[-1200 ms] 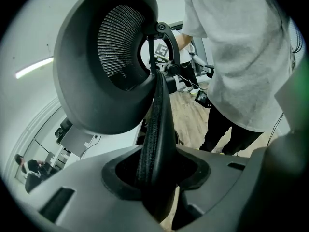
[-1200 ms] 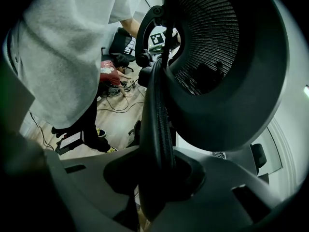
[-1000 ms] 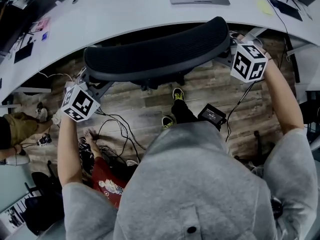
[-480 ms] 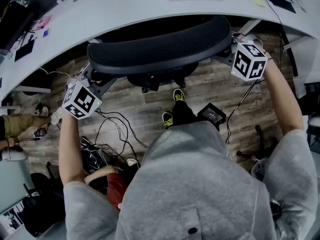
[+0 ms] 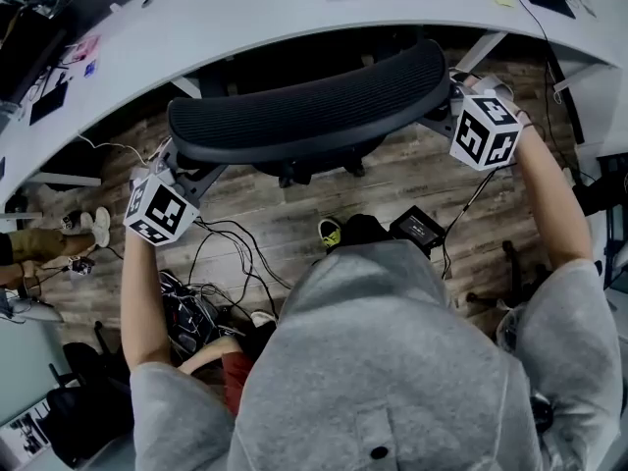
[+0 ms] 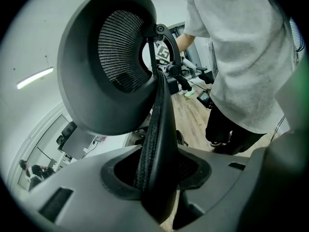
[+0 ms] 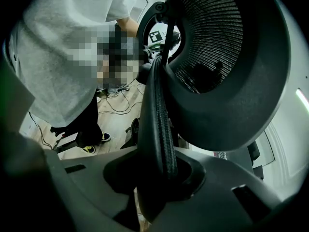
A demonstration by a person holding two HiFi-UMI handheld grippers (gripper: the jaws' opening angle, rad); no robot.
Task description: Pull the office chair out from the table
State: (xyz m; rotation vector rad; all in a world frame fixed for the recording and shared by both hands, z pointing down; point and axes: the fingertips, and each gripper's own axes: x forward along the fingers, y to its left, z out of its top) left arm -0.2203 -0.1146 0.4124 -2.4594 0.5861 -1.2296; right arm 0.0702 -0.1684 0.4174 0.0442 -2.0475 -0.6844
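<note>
**Operator:** What have I got hold of?

**Spotter:** The office chair [image 5: 309, 106], at both ends of its backrest [image 7: 159, 129]. Your left claw [image 6: 157, 178] is pinching the left side edge and your right claw [image 7: 157, 178] the right side edge. In each claw the mesh rim sits pressed between the jaws.

**Operator:** Which way does it lie from me?

**Spotter:** Ahead of both claws, with the backrest just off the edge of the desk [image 5: 245, 13]. Its long axis runs straight across from one claw to the other, so neither hand is nearer. I judge you should draw both claws back toward your body evenly, or the chair may swivel.

**Operator:** Anything I can't see?

**Spotter:** The seat and castors are hidden beneath the backrest and the desk, so I can't tell whether they're free. Cables [image 5: 221, 248] lie on the floor [image 5: 392, 184] below and behind your left claw, and they could catch a wheel.
</note>
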